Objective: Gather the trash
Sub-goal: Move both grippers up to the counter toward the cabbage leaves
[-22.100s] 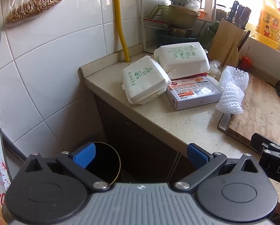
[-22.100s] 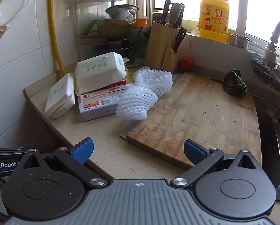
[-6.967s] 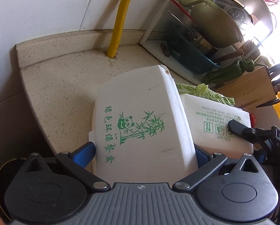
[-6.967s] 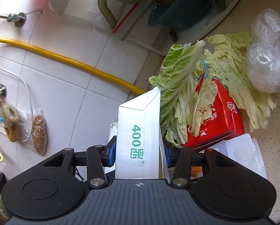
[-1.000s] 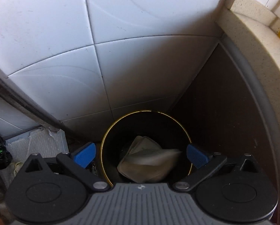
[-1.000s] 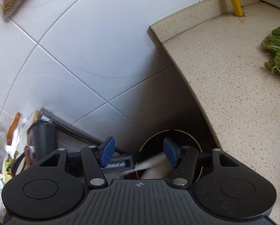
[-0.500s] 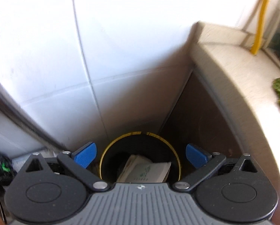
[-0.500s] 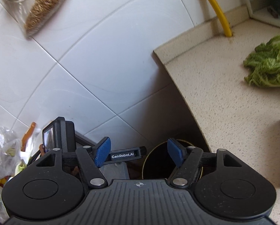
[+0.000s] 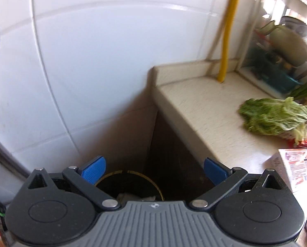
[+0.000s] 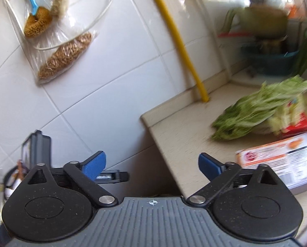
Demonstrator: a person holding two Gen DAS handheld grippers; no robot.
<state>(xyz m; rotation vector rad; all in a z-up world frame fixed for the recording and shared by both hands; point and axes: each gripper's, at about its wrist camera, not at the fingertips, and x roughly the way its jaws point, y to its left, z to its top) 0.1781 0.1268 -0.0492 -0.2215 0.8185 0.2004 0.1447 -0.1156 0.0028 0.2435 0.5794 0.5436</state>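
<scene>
We hold the left gripper (image 9: 153, 169) with its jaws spread wide, and nothing is between the blue pads. Below it we see the round bin (image 9: 130, 182) with a yellow rim, standing on the floor in the corner between the tiled wall (image 9: 87, 61) and the dark cabinet side; some pale trash (image 9: 132, 197) lies inside it. Our right gripper (image 10: 152, 164) is opening its jaws, already very wide, and they hold nothing and touch nothing. On the counter (image 10: 186, 131) to the right lie the green cabbage leaves (image 10: 256, 111), partly over a red pack (image 10: 299, 123), and nearer to us a printed box (image 10: 285, 154). A yellow pipe (image 10: 180, 47) goes down the wall to the counter.
</scene>
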